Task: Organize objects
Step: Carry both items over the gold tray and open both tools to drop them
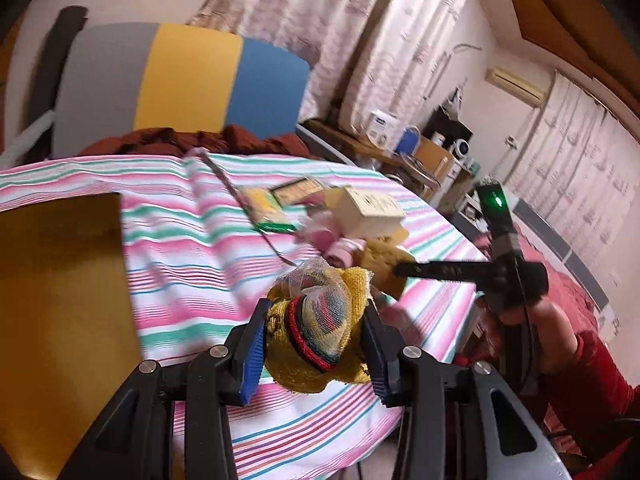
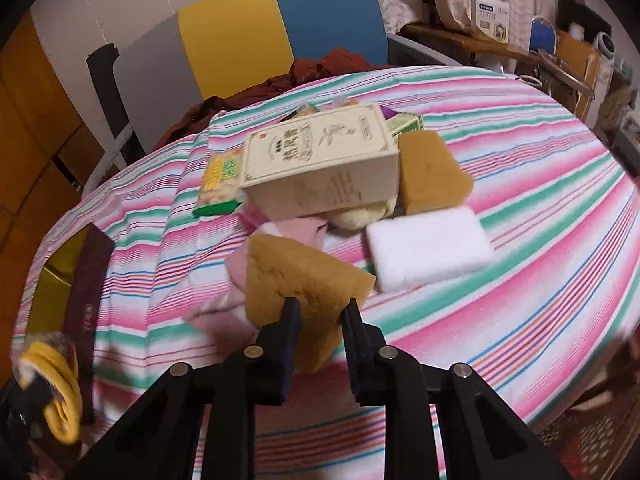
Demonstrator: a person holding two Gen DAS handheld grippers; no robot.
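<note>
My left gripper (image 1: 316,322) is shut on a yellow cloth bundle (image 1: 320,328) with a striped netted scrubber, held above the striped tablecloth (image 1: 180,264). The bundle also shows at the lower left of the right wrist view (image 2: 60,392). My right gripper (image 2: 320,312) is shut on a tan sponge (image 2: 304,280), lifted just over the pile. In the pile lie a cream box (image 2: 320,156), a second tan sponge (image 2: 430,172), a white sponge (image 2: 428,248), pink cloths (image 2: 224,312) and a green-edged packet (image 2: 220,184).
A gold box (image 1: 60,312) stands at the table's left, with a dark lid (image 2: 90,280) beside it. A grey, yellow and blue chair back (image 1: 180,84) stands behind the table. Shelves with clutter (image 1: 432,148) line the far wall.
</note>
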